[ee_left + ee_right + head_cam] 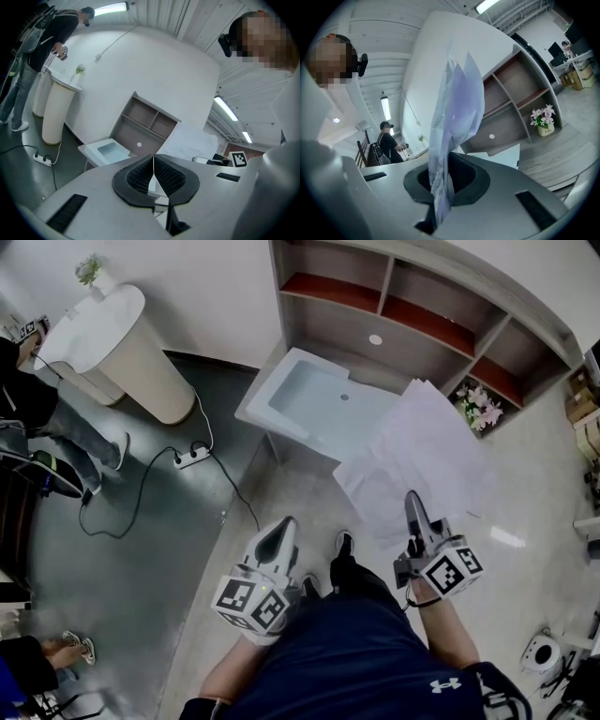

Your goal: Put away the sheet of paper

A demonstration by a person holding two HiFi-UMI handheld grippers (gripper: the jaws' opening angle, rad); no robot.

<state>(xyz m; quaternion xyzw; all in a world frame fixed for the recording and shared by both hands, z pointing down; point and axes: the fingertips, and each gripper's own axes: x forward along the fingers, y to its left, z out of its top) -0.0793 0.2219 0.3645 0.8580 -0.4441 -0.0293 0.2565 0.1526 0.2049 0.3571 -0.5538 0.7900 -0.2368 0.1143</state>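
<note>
A crumpled white sheet of paper [420, 457] hangs in the air in front of me, over the floor near the white tray. My right gripper [412, 503] is shut on its near edge. In the right gripper view the sheet of paper [457, 112] rises from between the pressed pads and fills the middle. My left gripper [282, 530] is held low at the left, shut with nothing between its pads [140, 176]. The paper [192, 140] shows beyond it in the left gripper view.
A white tray-like table [319, 401] stands before a wooden shelf unit [412, 315] with open compartments. A flower pot [481, 407] sits in the shelf's right end. A white pedestal [117, 343] stands at left; a power strip and cable [192, 456] lie on the grey floor. A person [56, 418] stands at left.
</note>
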